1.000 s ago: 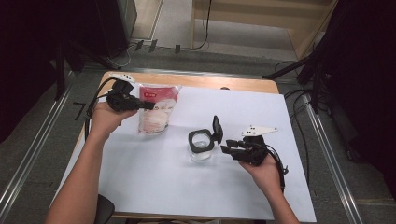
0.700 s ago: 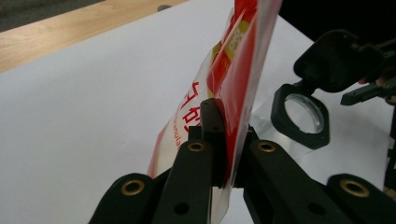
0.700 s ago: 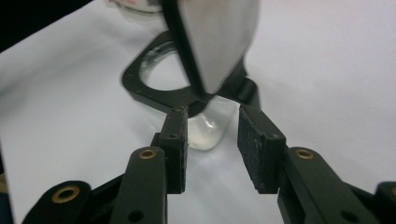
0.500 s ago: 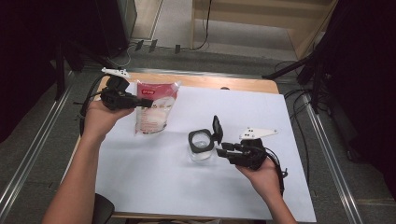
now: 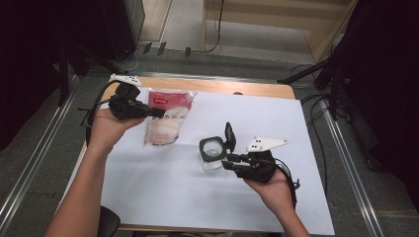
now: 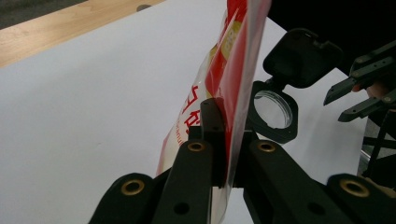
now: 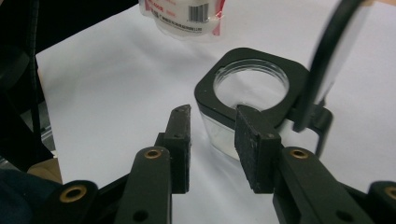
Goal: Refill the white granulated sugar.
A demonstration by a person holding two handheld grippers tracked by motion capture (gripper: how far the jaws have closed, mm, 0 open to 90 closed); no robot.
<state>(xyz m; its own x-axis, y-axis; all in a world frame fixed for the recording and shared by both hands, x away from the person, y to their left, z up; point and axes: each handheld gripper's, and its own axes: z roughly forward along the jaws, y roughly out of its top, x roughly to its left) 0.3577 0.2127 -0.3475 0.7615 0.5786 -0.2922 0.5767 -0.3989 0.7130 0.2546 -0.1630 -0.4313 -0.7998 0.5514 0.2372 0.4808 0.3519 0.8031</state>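
1. White sheeting (image 5: 148, 187) covers most of a wooden table (image 5: 257, 88) in the high view, leaving a bare timber strip along the far edge. The left gripper (image 5: 157, 113) is clenched on the upper edge of a red-and-white pouch (image 5: 165, 121) near the far left corner, the pouch hanging down toward the sheet. Near the middle stands a clear jar (image 5: 212, 154) with a square black collar and its hinged lid (image 5: 229, 136) flipped upright. The right gripper (image 5: 228, 160) sits just beside the jar's near right side. Open white sheet lies between pouch and jar, and a wide bare stretch runs along the near edge. Grey floor, metal rails and loose cables surround the table; a pale wooden frame stands beyond it.

2. Black jaws in the left gripper view pinch the pouch (image 6: 229, 93) edge-on, its film squeezed flat between the pads. Behind it the jar (image 6: 273, 112) shows its round mouth, the lid (image 6: 303, 56) tipped back above. Bare white sheet (image 6: 93, 107) spreads to the left, up to the wooden table edge (image 6: 60, 28).

3. Parted jaws in the right gripper view have just been closing; they stand released. One pad overlaps the jar (image 7: 250, 88) at its near corner, and whether it touches cannot be told; the other stands clear over the sheet (image 7: 107, 93). The lid (image 7: 327, 51) rises at the right. The pouch's (image 7: 187, 14) barcoded end hangs at the top, well apart from the jar.
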